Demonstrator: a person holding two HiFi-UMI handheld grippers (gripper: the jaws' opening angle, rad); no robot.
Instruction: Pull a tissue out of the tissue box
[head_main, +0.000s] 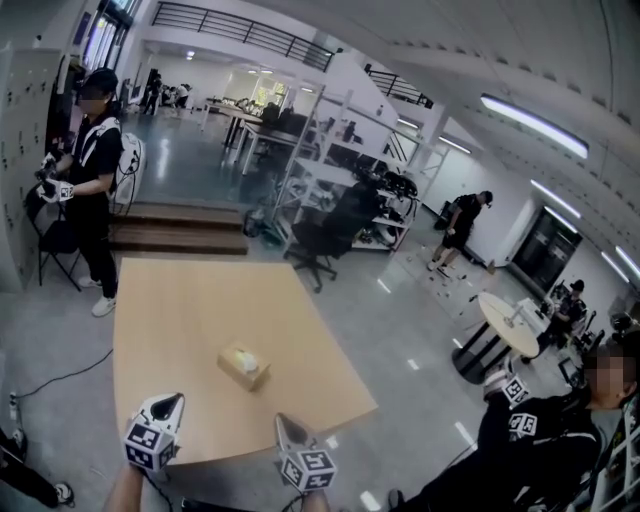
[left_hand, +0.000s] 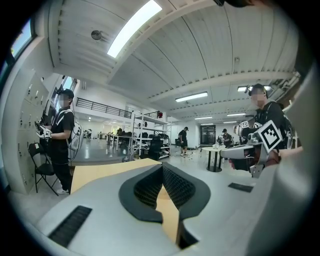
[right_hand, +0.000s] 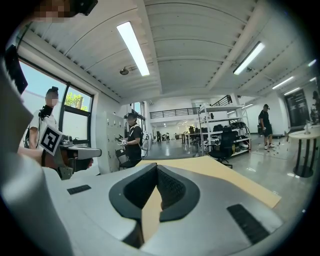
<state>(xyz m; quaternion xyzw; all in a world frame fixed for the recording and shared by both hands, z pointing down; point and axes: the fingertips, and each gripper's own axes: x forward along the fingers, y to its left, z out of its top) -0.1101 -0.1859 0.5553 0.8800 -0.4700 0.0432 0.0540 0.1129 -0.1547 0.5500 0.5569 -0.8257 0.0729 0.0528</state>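
Tissue box (head_main: 244, 365) on tan table (head_main: 190, 300), ahead of both grippers and between their lines, well clear of either tip, white tissue showing on top. Left gripper (head_main: 171, 404) and right gripper (head_main: 289, 426) at near table edge, both with jaws together, nothing pinched.

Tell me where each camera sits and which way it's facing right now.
Head view: on the person's head, facing forward and down over the table at the tissue box; left tongs, right tongs and forearms show at bottom.
Left gripper view: on the left tongs, facing level across the table; its closed jaws show.
Right gripper view: on the right tongs, facing much the same way; closed jaws show.
Shared: all three catch the table and a standing person in black.
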